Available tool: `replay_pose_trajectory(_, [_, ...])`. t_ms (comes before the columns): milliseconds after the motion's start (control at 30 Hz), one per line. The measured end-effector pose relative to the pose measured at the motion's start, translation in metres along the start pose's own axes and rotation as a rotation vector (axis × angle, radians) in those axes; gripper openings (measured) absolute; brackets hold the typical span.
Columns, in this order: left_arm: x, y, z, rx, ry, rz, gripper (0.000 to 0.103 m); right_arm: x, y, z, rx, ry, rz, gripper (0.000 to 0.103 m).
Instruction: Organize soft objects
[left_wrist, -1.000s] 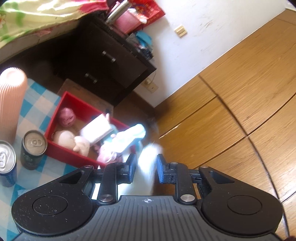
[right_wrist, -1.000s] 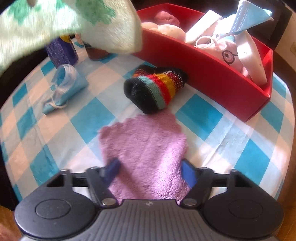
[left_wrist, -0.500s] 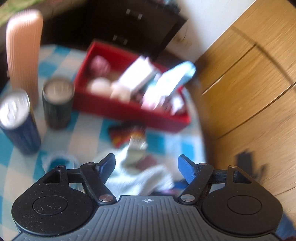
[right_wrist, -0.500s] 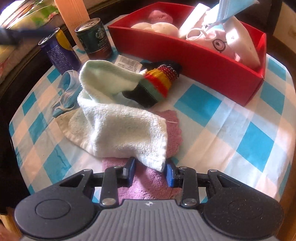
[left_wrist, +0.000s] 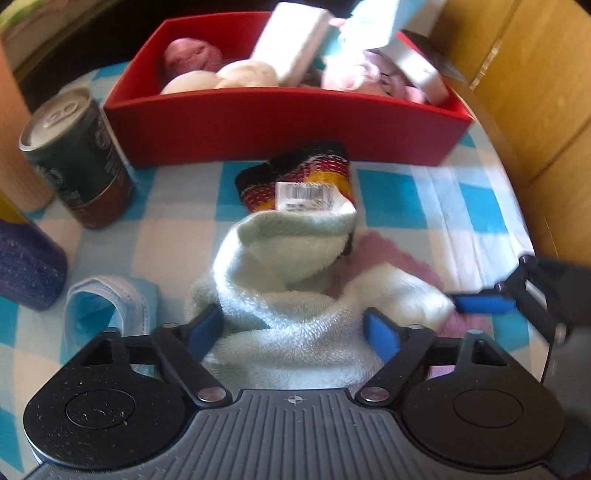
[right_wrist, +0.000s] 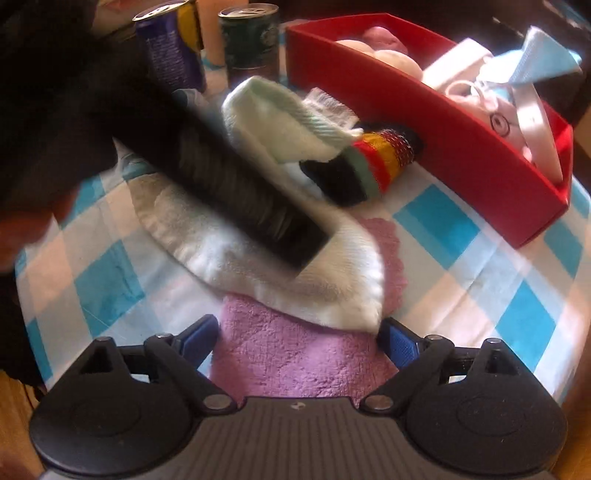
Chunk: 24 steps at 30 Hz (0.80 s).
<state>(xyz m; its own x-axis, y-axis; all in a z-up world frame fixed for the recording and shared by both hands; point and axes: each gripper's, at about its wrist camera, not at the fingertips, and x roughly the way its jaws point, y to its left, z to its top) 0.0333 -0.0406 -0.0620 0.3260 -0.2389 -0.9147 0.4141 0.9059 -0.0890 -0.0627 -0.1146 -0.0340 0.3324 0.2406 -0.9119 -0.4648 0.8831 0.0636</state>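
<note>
Lying crumpled mid-worktop (left_wrist: 461, 206), near side of red box (left_wrist: 295, 129): white towel (left_wrist: 295, 332), over purple cloth (right_wrist: 295, 365). Left hand-held gripper (left_wrist: 293, 326) spread wide around it; right hand-held gripper (right_wrist: 299, 336) likewise wide. Light, floppy; best pinched at a bunched fold.

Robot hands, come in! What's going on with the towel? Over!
Left gripper open, over white towel. Right gripper open, over purple cloth. Striped sock before red box.

We see bright, warm daylight and glare on the box's pale contents, fisheye bending at the edges, and motion blur throughout both views.
</note>
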Motion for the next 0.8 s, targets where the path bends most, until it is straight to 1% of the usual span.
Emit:
replay_pose_trajectory(33, [-0.002,0.003,0.0,-0.015,0.013,-0.042,0.05,-0.001,-0.004,0.001,0.02,0.002,0.001,0.062])
replay_pose_trajectory(67, [-0.004,0.008,0.0,-0.054,0.033,-0.099,0.038,-0.004,-0.01,0.001,0.047,-0.002,0.01,0.055])
replay_pose_trajectory(100, [-0.006,0.013,0.0,-0.091,0.045,-0.142,0.033,-0.006,-0.014,0.001,0.071,-0.003,0.017,0.048])
replay_pose_trajectory(133, [-0.01,0.015,0.0,-0.103,0.043,-0.162,0.031,-0.007,-0.019,0.002,0.095,-0.003,0.023,0.044])
replay_pose_trajectory(167, [-0.015,0.017,0.001,-0.104,0.033,-0.165,0.028,-0.009,-0.023,0.002,0.115,-0.004,0.022,0.037])
replay_pose_trajectory(200, [-0.021,0.019,0.001,-0.107,0.018,-0.168,0.027,-0.011,-0.026,0.002,0.133,-0.004,0.022,0.028])
replay_pose_trajectory(233, [-0.028,0.021,0.002,-0.115,0.002,-0.182,0.027,-0.013,-0.031,0.002,0.157,-0.006,0.024,0.023])
replay_pose_trajectory(267, [-0.036,0.023,0.003,-0.125,-0.012,-0.202,0.027,-0.014,-0.035,0.001,0.184,-0.007,0.03,0.016])
replay_pose_trajectory(300, [-0.043,0.026,0.004,-0.139,-0.026,-0.221,0.027,-0.014,-0.039,0.0,0.205,-0.006,0.043,0.013])
replay_pose_trajectory(400, [-0.065,0.035,0.006,-0.169,-0.073,-0.281,0.027,-0.018,-0.045,-0.004,0.243,-0.004,0.066,0.008])
replay_pose_trajectory(467, [-0.079,0.034,0.014,-0.193,-0.102,-0.329,0.025,-0.022,-0.046,-0.002,0.251,-0.011,0.074,0.004])
replay_pose_trajectory(533, [-0.088,0.034,0.018,-0.215,-0.131,-0.372,0.025,-0.028,-0.049,-0.001,0.265,-0.025,0.082,0.003])
replay_pose_trajectory(600, [-0.098,0.037,0.02,-0.225,-0.154,-0.396,0.024,-0.034,-0.052,-0.001,0.291,-0.047,0.095,0.001])
replay_pose_trajectory(633, [-0.101,0.037,0.02,-0.22,-0.161,-0.397,0.025,-0.039,-0.053,-0.003,0.303,-0.057,0.101,0.001])
replay_pose_trajectory(733, [-0.098,0.039,0.015,-0.233,-0.152,-0.375,0.039,-0.05,-0.058,-0.007,0.33,-0.089,0.112,0.0])
replay_pose_trajectory(767, [-0.093,0.04,0.012,-0.225,-0.136,-0.36,0.05,-0.054,-0.062,-0.009,0.34,-0.097,0.119,0.0])
replay_pose_trajectory(800, [-0.087,0.04,0.008,-0.224,-0.119,-0.338,0.065,-0.059,-0.065,-0.01,0.35,-0.108,0.126,0.0])
